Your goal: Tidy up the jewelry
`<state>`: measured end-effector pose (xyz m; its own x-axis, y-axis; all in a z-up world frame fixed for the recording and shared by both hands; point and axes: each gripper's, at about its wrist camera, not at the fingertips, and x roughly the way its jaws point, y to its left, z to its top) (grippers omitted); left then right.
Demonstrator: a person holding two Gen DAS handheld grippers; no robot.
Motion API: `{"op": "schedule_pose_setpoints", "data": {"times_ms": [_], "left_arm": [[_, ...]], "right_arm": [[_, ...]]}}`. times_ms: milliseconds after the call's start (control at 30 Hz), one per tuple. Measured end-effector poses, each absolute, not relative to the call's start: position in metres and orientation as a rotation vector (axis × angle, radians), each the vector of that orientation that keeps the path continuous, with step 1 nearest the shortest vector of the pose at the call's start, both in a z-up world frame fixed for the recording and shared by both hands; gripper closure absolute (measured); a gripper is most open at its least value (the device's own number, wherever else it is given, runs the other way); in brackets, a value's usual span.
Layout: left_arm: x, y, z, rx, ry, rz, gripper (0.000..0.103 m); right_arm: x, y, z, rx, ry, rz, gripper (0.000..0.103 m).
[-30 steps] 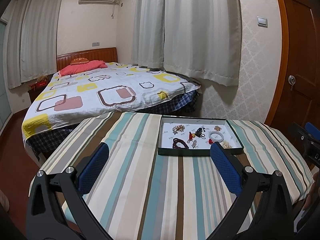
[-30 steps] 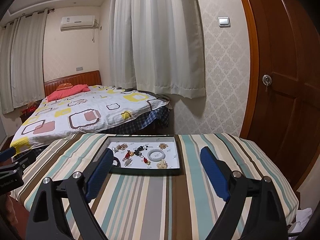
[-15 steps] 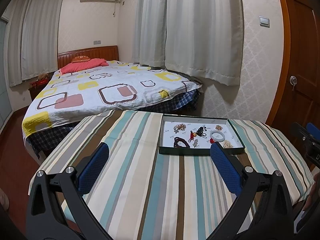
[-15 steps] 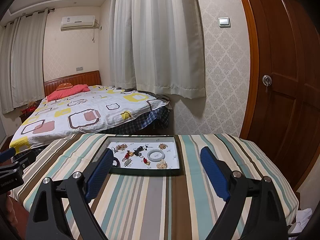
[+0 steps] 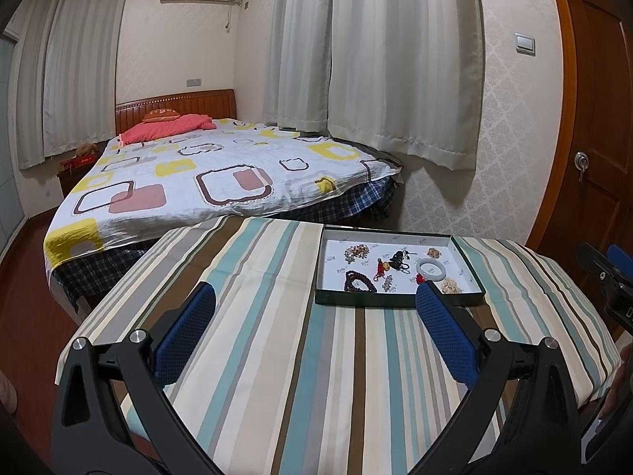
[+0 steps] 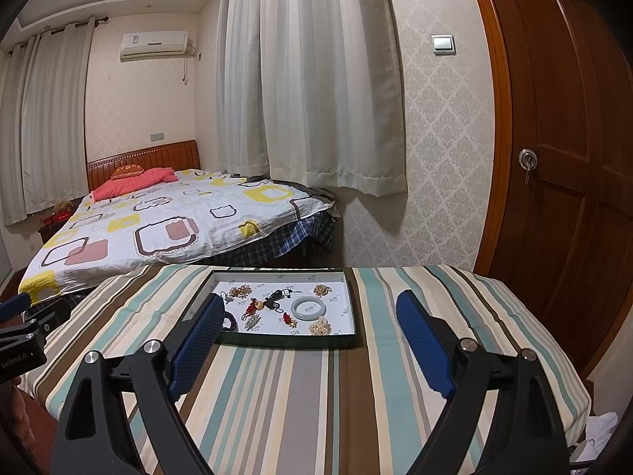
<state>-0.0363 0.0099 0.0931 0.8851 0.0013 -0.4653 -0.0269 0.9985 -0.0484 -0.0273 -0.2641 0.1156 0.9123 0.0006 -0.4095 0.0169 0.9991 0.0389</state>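
Both the left gripper [image 5: 316, 308] and right gripper [image 6: 308, 316] hover spread wide and empty, the jewelry tray [image 6: 285, 342] just ahead on the desk [image 6: 316, 396], its pale bangle [image 6: 308, 308] likely rigid, slippery, best pinched across its rim.

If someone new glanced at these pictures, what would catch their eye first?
Probably the shallow tray of jewelry at the far edge of the striped tablecloth, with a pale bangle among the beads. Behind it lies the patterned bed; both open grippers frame the foreground.
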Motion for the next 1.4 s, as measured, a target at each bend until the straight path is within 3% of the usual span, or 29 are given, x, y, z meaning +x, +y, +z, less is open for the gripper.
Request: {"op": "schedule_pose_setpoints", "data": {"times_ms": [967, 1400], "left_arm": [[-0.031, 0.001, 0.082, -0.035, 0.490, 0.007, 0.004], [0.035, 0.019, 0.025, -0.097, 0.639, 0.056, 0.004]], "right_arm": [[-0.017, -0.269, 0.102, 0.046, 0.436, -0.026, 0.017], [0.039, -0.328, 0.060, 0.051, 0.470, -0.144, 0.017]]}}
